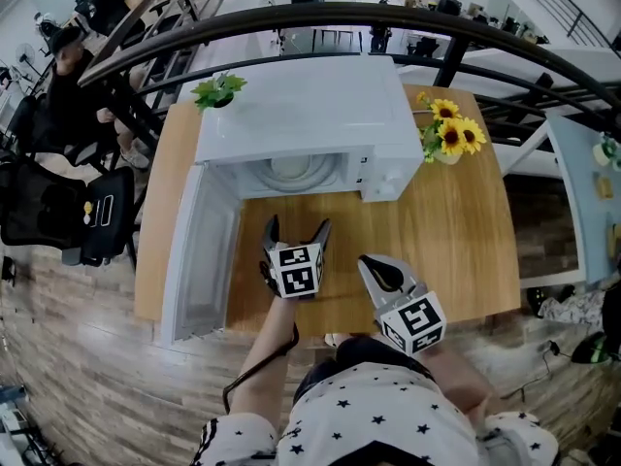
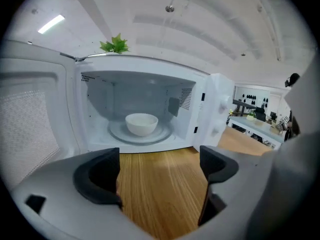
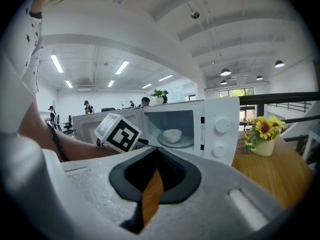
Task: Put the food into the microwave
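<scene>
The white microwave (image 1: pixel 301 115) stands on the wooden table (image 1: pixel 466 231) with its door (image 1: pixel 199 250) swung wide to the left. A white bowl (image 2: pixel 141 123) sits on the glass turntable (image 2: pixel 120 133) inside; it also shows as the bowl (image 3: pixel 172 135) in the right gripper view. My left gripper (image 1: pixel 296 231) hovers open over the table just in front of the cavity, nothing between its jaws. My right gripper (image 1: pixel 380 272) is nearer the table's front edge, its jaws closed together and empty.
A vase of sunflowers (image 1: pixel 448 136) stands right of the microwave. A small green plant (image 1: pixel 217 90) sits at the microwave's back left corner. Black railings (image 1: pixel 505 42) run behind the table. The open door blocks the table's left side.
</scene>
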